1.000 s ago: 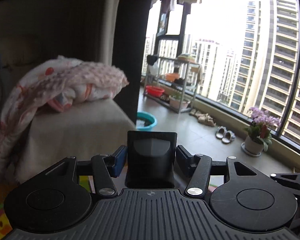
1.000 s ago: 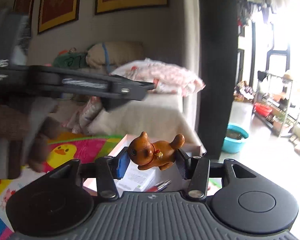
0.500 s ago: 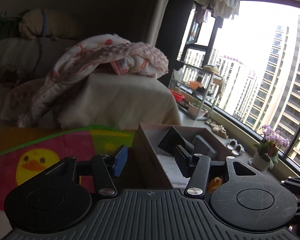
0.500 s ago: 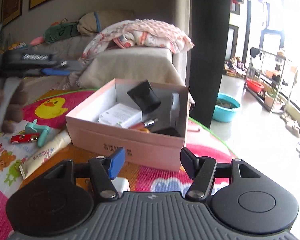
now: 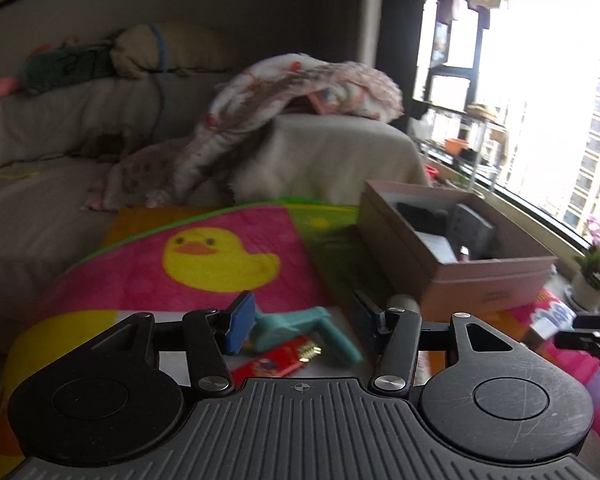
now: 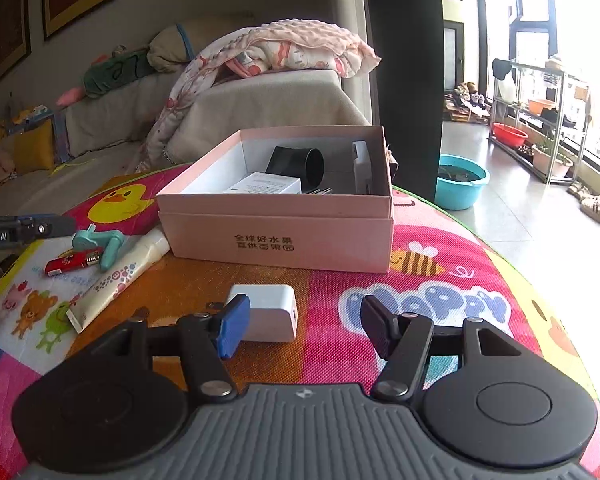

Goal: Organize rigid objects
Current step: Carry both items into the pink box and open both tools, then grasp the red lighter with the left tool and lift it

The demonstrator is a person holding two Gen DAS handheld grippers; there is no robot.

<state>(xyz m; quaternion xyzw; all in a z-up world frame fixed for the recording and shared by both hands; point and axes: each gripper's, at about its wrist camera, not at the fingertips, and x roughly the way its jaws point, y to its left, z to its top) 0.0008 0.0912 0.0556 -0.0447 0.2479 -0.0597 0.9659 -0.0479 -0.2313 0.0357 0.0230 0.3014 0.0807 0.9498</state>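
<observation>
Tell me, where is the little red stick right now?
The red stick lies on the play mat, left of the pink box in the right wrist view, beside the teal tool and the white tube, just ahead of the open left gripper.

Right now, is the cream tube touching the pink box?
Touching: the right wrist view shows the cream tube with its cap end pressed against the pink box at the front left corner.

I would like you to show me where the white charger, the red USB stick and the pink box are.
white charger (image 6: 269,309), right wrist view, on its top face.
red USB stick (image 6: 69,265), right wrist view, on its red body.
pink box (image 6: 276,240), right wrist view, on its front wall.
</observation>
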